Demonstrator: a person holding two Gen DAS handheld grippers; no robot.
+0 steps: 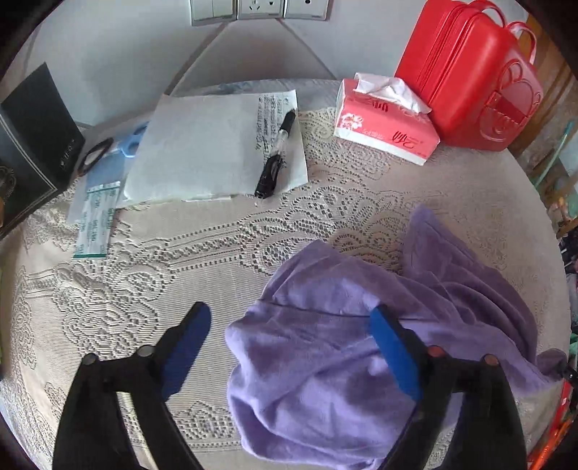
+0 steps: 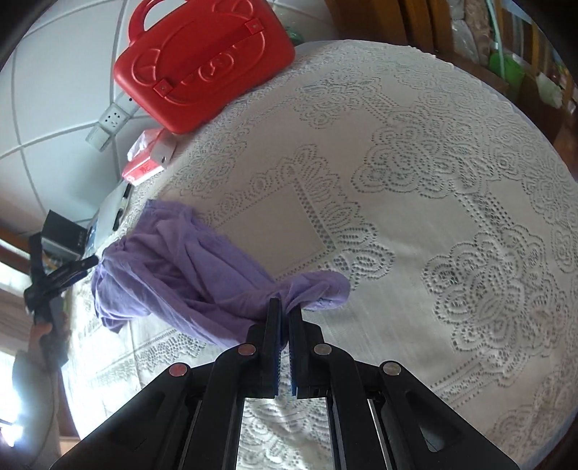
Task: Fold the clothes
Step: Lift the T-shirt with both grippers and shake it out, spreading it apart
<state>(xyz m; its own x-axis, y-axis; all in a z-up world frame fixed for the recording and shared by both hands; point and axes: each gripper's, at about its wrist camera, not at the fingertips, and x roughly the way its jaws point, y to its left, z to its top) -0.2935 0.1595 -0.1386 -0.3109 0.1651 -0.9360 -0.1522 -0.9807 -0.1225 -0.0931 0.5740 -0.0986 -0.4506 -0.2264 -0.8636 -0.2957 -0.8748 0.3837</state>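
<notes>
Our right claw (image 2: 284, 307) is pinching a corner of the purple shirt (image 2: 180, 264) to keep it from slipping, while our left claw (image 1: 289, 325) is spreading open over the bunched shirt lying under it.

A white lace cloth (image 2: 415, 202) covered the tabletop (image 1: 480, 188) under the hand-held gripper. Beyond it stood a pale tiled wall (image 1: 119, 61) with switches and sockets (image 1: 258, 9). Wooden furniture (image 2: 408, 21) rose to the right, and bright daylight (image 2: 11, 405) glared at far left.
</notes>
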